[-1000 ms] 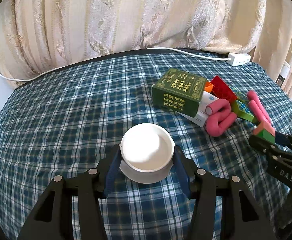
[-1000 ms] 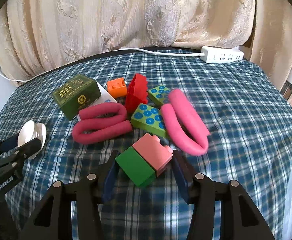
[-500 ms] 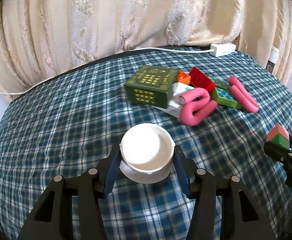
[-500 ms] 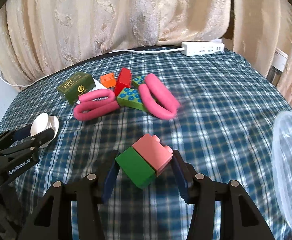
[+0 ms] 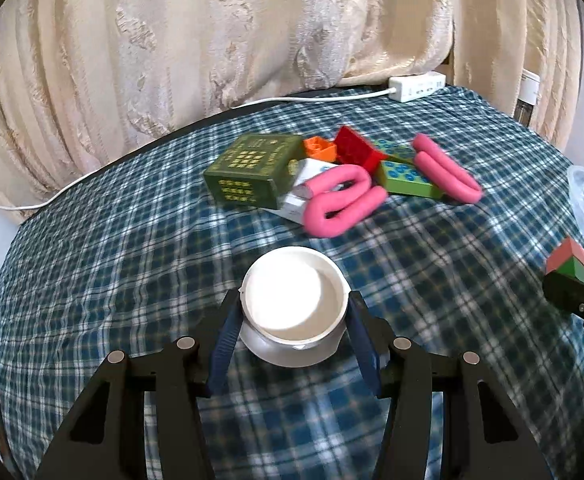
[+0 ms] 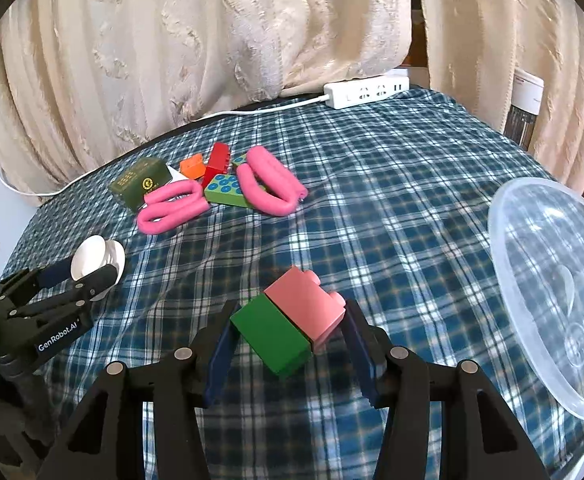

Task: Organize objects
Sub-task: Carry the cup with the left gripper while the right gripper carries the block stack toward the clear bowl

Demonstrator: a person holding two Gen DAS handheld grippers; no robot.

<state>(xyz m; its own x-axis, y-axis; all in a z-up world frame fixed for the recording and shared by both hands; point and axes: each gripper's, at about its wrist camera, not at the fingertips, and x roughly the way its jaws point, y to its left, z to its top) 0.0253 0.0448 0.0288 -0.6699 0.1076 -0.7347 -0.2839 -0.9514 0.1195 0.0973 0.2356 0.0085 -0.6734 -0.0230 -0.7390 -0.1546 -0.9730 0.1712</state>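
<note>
My left gripper (image 5: 293, 334) is shut on a white round cup (image 5: 293, 306), held above the checked cloth; the same cup (image 6: 92, 260) shows at the left of the right wrist view. My right gripper (image 6: 288, 344) is shut on a joined green-and-pink brick (image 6: 292, 322), which also shows at the right edge of the left wrist view as the brick (image 5: 569, 260). Farther back lies a pile: a green box (image 5: 252, 170), two pink foam loops (image 5: 339, 202) (image 6: 270, 186), an orange brick (image 6: 193, 166), a red brick (image 6: 218, 158) and green dotted bricks (image 6: 224, 188).
A clear plastic bowl (image 6: 551, 280) lies on the cloth at the right. A white power strip (image 6: 365, 92) with its cable rests at the back edge, under cream curtains (image 6: 212, 40). A white box (image 5: 309, 184) lies under the green box.
Both grippers have drawn back and to the right from the pile, each keeping its load. The pile now looks smaller and farther left, and the clear bowl has come into view.
</note>
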